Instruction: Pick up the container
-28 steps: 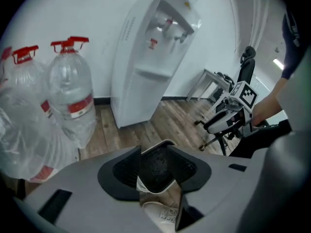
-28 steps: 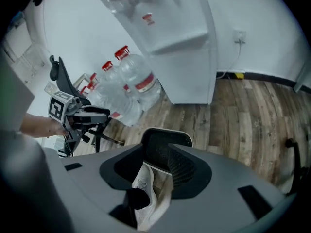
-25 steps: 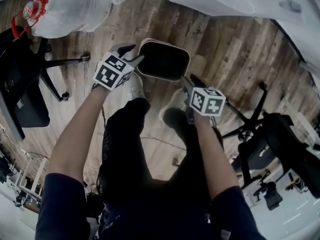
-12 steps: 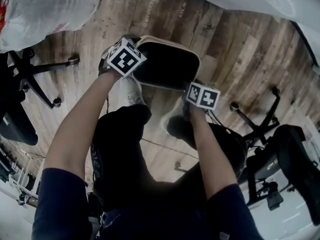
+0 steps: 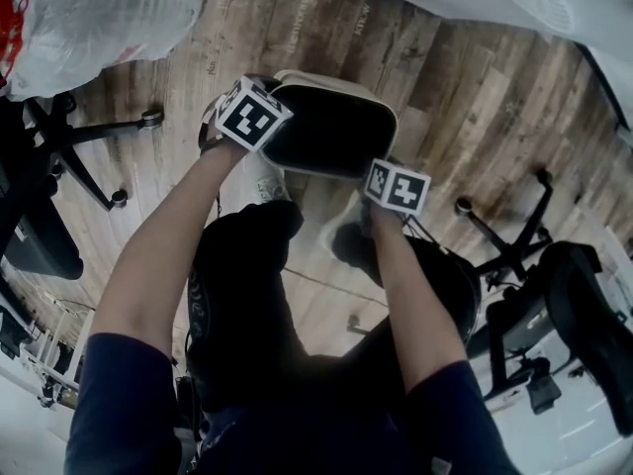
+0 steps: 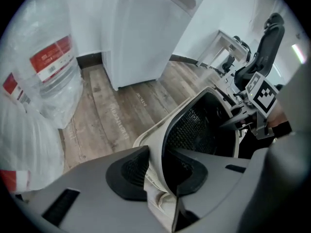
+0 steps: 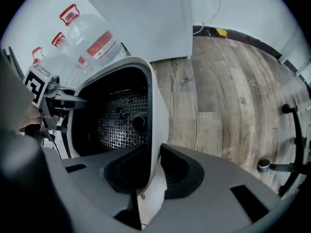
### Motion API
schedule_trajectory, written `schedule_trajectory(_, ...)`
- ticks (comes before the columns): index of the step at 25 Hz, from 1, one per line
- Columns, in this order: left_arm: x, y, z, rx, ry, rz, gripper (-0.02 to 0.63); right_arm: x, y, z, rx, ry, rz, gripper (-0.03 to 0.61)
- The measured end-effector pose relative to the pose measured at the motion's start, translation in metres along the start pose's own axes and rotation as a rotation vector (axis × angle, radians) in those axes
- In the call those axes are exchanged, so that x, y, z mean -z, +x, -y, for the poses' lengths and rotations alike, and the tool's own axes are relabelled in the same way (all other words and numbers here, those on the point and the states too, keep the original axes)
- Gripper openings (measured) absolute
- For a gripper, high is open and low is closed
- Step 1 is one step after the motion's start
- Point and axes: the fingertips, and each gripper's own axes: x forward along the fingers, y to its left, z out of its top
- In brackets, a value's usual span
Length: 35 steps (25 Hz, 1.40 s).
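The container (image 5: 341,89) is a cream tub with a black mesh inside, and it sits low in front of the person, above the wooden floor. My left gripper (image 5: 269,127) is at its left rim. In the left gripper view the container wall (image 6: 194,125) runs between the left gripper's (image 6: 155,166) closing jaws, and both pads touch it. My right gripper (image 5: 372,172) is at the near right rim. In the right gripper view the container wall (image 7: 154,115) stands between the right gripper's (image 7: 153,171) closing jaws, gripped by the pads.
Big clear water bottles (image 5: 99,18) lie at the far left. Black office chairs stand at the left (image 5: 59,166) and right (image 5: 534,285). A white cabinet (image 6: 146,28) rises beyond the container. The person's legs and white shoe (image 5: 259,181) are just below it.
Both grippers have moved in from the container's sides onto its rim, and their jaws have narrowed around the wall. The container now looks slightly larger in the head view.
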Motion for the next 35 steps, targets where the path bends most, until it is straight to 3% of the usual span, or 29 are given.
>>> schedule_trajectory(4, -0.008, -0.069, 0.012, 0.006, -0.039, 0.009, 0.112, -0.013, -0.064, -0.024, -0.008, -0.045, 0.018, 0.089)
schedule_trajectory(13, -0.062, -0.289, 0.046, -0.073, -0.090, 0.157, 0.115, -0.055, -0.266, -0.097, -0.009, -0.180, 0.116, 0.089)
schedule_trajectory(20, -0.068, -0.446, 0.095, -0.097, -0.131, 0.227, 0.120, -0.054, -0.417, -0.150, -0.017, -0.268, 0.182, 0.091)
schedule_trajectory(29, -0.082, -0.584, 0.144, -0.129, -0.145, 0.322, 0.123, -0.043, -0.551, -0.189, -0.019, -0.337, 0.263, 0.095)
schedule_trajectory(35, -0.094, -0.637, 0.173, -0.175, -0.122, 0.387, 0.121, -0.033, -0.602, -0.197, -0.034, -0.344, 0.330, 0.097)
